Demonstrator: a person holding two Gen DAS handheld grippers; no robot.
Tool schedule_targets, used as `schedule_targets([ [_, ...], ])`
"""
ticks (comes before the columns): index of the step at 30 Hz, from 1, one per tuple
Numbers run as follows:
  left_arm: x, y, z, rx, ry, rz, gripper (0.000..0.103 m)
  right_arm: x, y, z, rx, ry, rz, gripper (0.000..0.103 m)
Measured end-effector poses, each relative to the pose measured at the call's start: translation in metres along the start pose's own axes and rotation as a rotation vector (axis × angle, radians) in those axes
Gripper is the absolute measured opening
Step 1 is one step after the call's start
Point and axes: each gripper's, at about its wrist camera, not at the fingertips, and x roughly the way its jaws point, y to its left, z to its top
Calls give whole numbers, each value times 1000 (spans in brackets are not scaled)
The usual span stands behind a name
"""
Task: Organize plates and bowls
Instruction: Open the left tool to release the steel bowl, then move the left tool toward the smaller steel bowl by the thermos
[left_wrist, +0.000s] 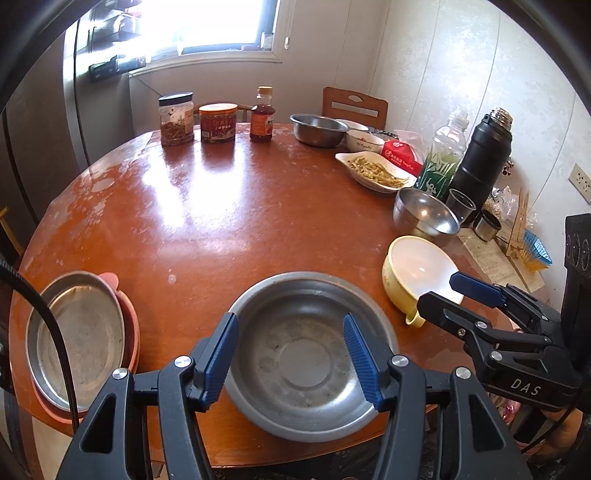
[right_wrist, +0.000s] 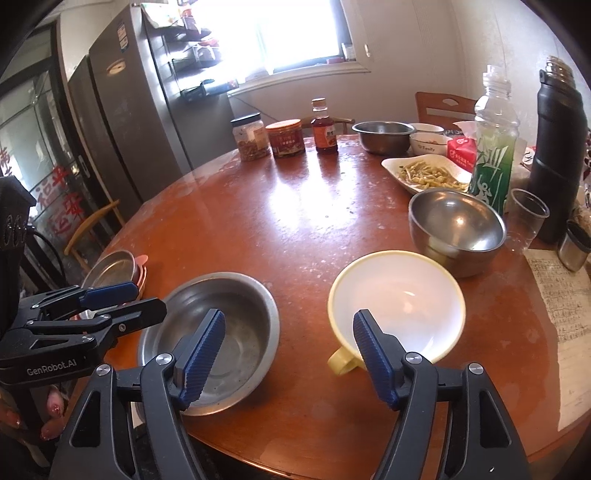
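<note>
A wide steel bowl (left_wrist: 306, 354) sits at the near edge of the round brown table (left_wrist: 207, 206). My left gripper (left_wrist: 291, 354) is open and empty, hovering over it. A yellow bowl with a handle (right_wrist: 397, 306) sits to its right. My right gripper (right_wrist: 288, 354) is open and empty, just in front of the yellow bowl and right of the wide steel bowl (right_wrist: 210, 332). At the left edge a steel plate (left_wrist: 79, 336) rests on a pink plate (left_wrist: 129, 325). A deeper steel bowl (right_wrist: 456, 229) stands behind the yellow bowl.
At the back stand two jars (left_wrist: 176, 119), a sauce bottle (left_wrist: 262, 115), a steel bowl (left_wrist: 318, 129) and a small white bowl (left_wrist: 364, 141). On the right are a dish of food (left_wrist: 375, 171), a tissue pack (right_wrist: 461, 151), a green bottle (right_wrist: 493, 147), a black flask (right_wrist: 557, 147), a plastic cup (right_wrist: 526, 218) and papers (right_wrist: 565, 306).
</note>
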Motion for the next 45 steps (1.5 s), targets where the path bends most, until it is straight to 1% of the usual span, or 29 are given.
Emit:
schedule_targets([
  [8, 2, -25, 16, 43, -1, -18, 59, -13, -19, 7, 32, -39, -39, 76],
  [14, 3, -39, 31, 53, -2, -56, 59, -18, -38, 13, 83, -50, -55, 76],
  [17, 5, -48, 40, 69, -4, -54, 59, -18, -47, 17, 115, -52, -66, 77],
  [23, 11, -65, 58, 91, -13, -75, 59, -20, -73, 23, 181, -65, -110, 77],
  [27, 18, -74, 68, 94, -4, -94, 59, -25, -87, 27, 211, -83, -141, 77],
  [30, 22, -81, 73, 102, 0, -94, 59, -29, -95, 28, 226, -95, -158, 77],
  [35, 27, -90, 83, 118, 10, -69, 59, -29, -108, 29, 251, -98, -190, 77],
  [38, 31, -96, 90, 121, 19, -73, 59, -29, -119, 31, 276, -98, -205, 77],
  [40, 34, -102, 95, 121, 25, -92, 59, -28, -125, 32, 283, -96, -212, 77],
  [45, 46, -118, 109, 139, 30, -76, 59, -26, -139, 36, 311, -105, -225, 77],
])
